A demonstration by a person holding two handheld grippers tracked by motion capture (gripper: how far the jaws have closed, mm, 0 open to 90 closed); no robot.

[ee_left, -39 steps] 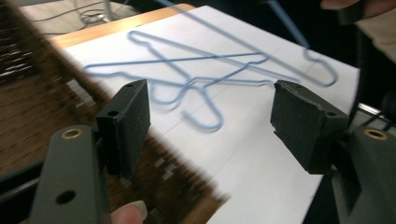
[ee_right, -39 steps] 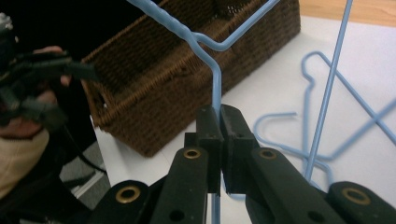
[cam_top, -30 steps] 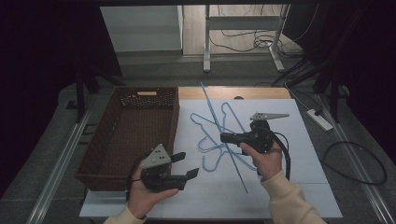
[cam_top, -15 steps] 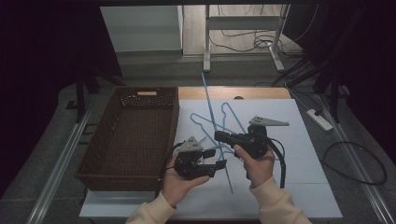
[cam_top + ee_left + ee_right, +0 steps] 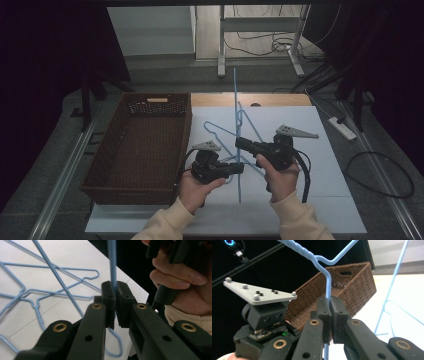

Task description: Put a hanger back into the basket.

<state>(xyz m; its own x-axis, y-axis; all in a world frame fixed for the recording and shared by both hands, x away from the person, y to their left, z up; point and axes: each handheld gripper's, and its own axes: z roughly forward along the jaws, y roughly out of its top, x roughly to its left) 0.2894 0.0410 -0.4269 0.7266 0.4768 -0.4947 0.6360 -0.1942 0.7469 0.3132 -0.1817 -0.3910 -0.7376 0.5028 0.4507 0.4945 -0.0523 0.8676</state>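
I'm seeing the white table (image 5: 320, 200) with the brown woven wicker basket (image 5: 140, 145) on its left; more blue hangers (image 5: 50, 287) lie tangled, their outlines hard to separate. The held thin blue wire hanger (image 5: 235, 105) hangs above the table, its long side running straight away from me, hook end hidden behind the grippers. My right gripper (image 5: 329, 305) is pinching its neck; my left gripper (image 5: 114, 290) has just clamped onto its wire.
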